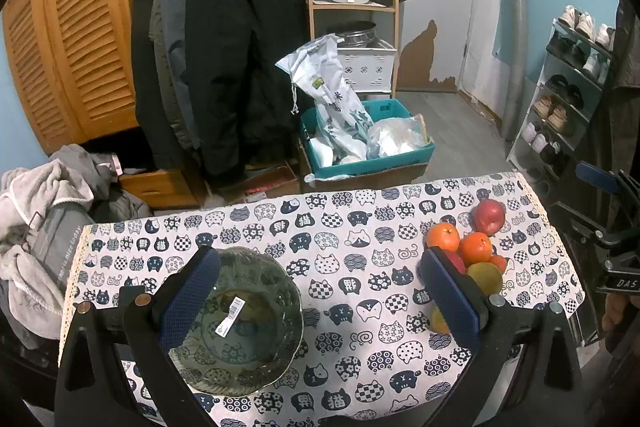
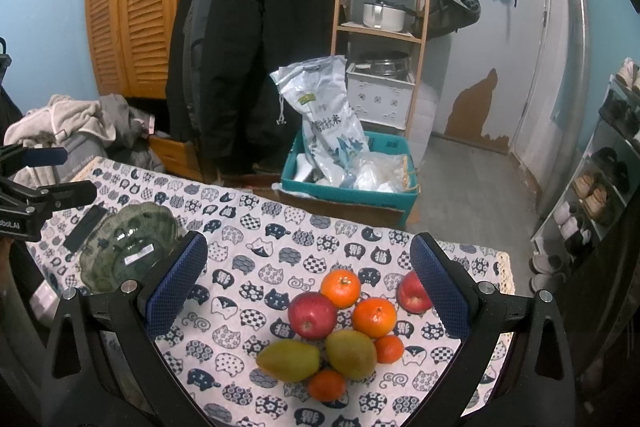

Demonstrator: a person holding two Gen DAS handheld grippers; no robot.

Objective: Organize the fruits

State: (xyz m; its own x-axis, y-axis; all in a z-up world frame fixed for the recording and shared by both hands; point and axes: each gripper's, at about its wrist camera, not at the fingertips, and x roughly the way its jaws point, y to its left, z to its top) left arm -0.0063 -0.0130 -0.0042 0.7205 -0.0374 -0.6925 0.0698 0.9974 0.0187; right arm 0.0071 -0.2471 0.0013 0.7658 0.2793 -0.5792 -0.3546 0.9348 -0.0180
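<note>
Both grippers, left (image 1: 320, 297) and right (image 2: 308, 285), are hanging wide open over the tabletop (image 2: 256, 251), gripping nothing. Fruit (image 2: 340, 327) is sitting heaped near the right edge, while the glass bowl (image 1: 240, 323) is resting by the left edge, well apart.

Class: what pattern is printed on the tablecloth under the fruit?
Navy and white cartoon cat faces on the tablecloth, clearest in the right wrist view.

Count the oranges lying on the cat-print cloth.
4: rear orange, middle orange beside the apple, small orange right of the pears, front orange. More may be hidden.
</note>
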